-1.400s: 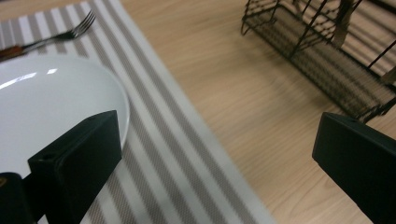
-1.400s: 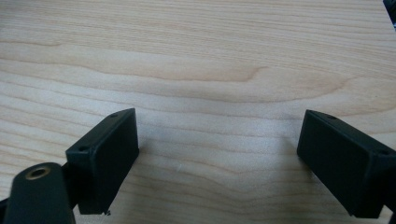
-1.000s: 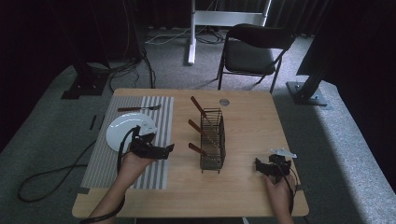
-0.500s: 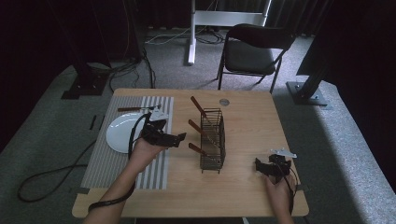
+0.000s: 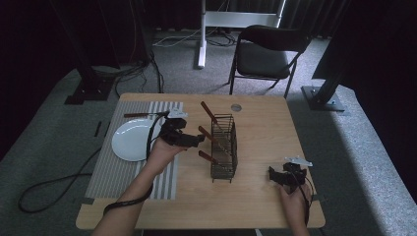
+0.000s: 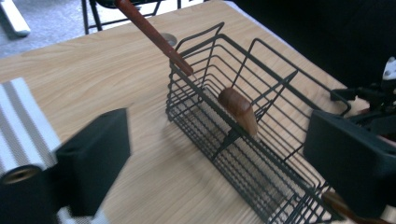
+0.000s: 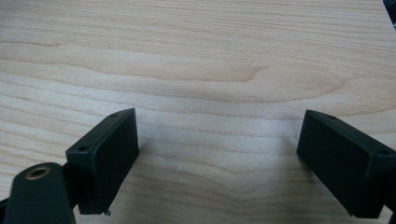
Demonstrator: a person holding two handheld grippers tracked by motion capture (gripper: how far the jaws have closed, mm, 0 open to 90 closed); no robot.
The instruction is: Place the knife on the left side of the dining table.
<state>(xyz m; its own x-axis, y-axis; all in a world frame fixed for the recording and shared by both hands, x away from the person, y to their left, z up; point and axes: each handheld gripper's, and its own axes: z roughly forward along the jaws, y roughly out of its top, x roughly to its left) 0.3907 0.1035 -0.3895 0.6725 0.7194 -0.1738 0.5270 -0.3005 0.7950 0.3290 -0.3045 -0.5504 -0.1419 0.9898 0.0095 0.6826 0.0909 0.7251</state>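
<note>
The left gripper (image 5: 194, 140) hovers over the wooden table (image 5: 265, 123), just beside the black wire basket (image 5: 223, 147), pointing at its long side. Its jaws have just been closing a little, yet they stand spread, with nothing pressed between them — in the left gripper view the nearest wooden handle (image 6: 239, 111) sits in the gap between the two black pads, farther off, inside the basket and untouched. That handle is brown and rounded at the end, and it leans out over the basket's rim. A second, longer handle (image 6: 154, 35) slants up from the basket's far end, and a third (image 5: 207, 157) pokes out of the side nearer the person.

Behind the left hand (image 5: 162, 150) lies a white plate (image 5: 129, 141) on a grey-and-white striped mat (image 5: 118, 169), with a utensil (image 5: 140, 115) lying on the mat beyond the plate.

The right gripper (image 5: 278, 176) rests low over the table's near right corner, well apart from the basket. Its jaws are spread wide as well — the right gripper view has bare wood grain between them, and they pinch nothing.
</note>
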